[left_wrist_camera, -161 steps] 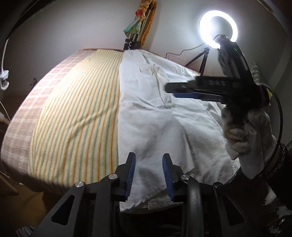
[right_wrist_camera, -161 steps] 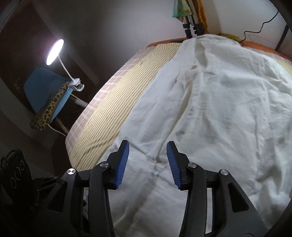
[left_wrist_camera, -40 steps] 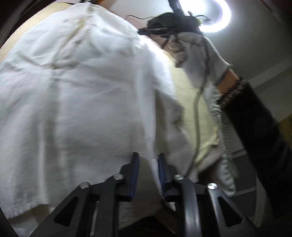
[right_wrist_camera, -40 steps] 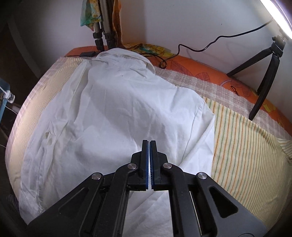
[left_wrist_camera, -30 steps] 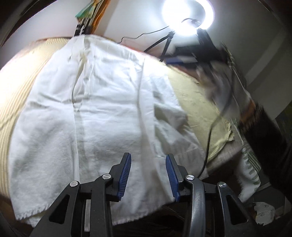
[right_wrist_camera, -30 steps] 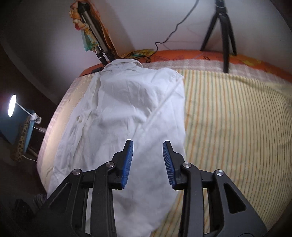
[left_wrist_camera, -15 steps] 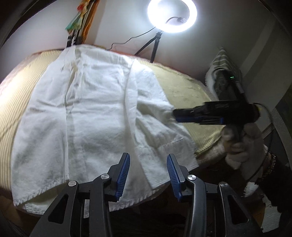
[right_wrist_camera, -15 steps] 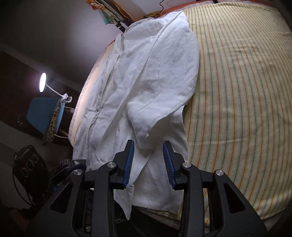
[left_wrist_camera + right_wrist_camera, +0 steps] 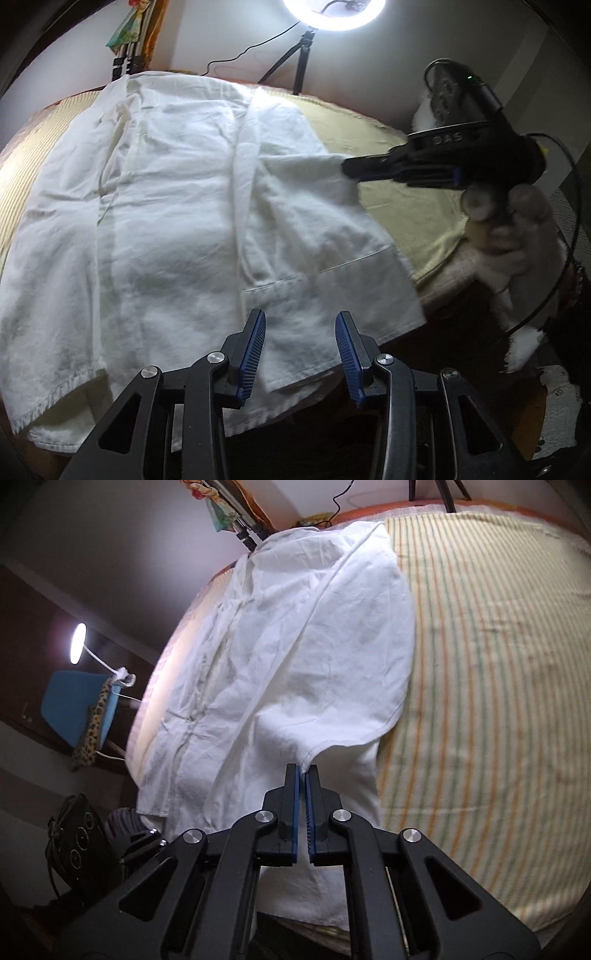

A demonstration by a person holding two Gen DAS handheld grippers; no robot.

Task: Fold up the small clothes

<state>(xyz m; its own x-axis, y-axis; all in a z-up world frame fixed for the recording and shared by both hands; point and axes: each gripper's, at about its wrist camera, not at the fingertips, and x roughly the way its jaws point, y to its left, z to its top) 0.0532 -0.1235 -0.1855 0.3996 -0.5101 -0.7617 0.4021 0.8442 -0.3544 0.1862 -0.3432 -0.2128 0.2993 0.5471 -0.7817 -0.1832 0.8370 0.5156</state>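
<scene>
A white shirt (image 9: pixel 166 221) lies spread on a bed, collar at the far end. In the left wrist view my left gripper (image 9: pixel 300 325) hovers over the shirt's near hem. Its jaws are closing, with cloth below them but nothing pressed between the pads. A gloved hand (image 9: pixel 517 236) holds my right gripper (image 9: pixel 347 169), which comes in from the right. It pinches the edge of the short sleeve (image 9: pixel 314 173). In the right wrist view the right gripper (image 9: pixel 303 771) has its jaws closing tight on the sleeve's hem (image 9: pixel 332 716), the shirt (image 9: pixel 295 646) stretching away beyond it.
The bed has a yellow striped cover (image 9: pixel 480 664), bare to the right of the shirt. A ring light (image 9: pixel 334 14) on a tripod (image 9: pixel 301 62) stands behind the bed. A desk lamp (image 9: pixel 78 644) and a blue chair (image 9: pixel 74 705) are at the left.
The right gripper, open over the sleeve half a second ago, has shut on its hem. The left gripper has come slightly nearer the shirt's hem.
</scene>
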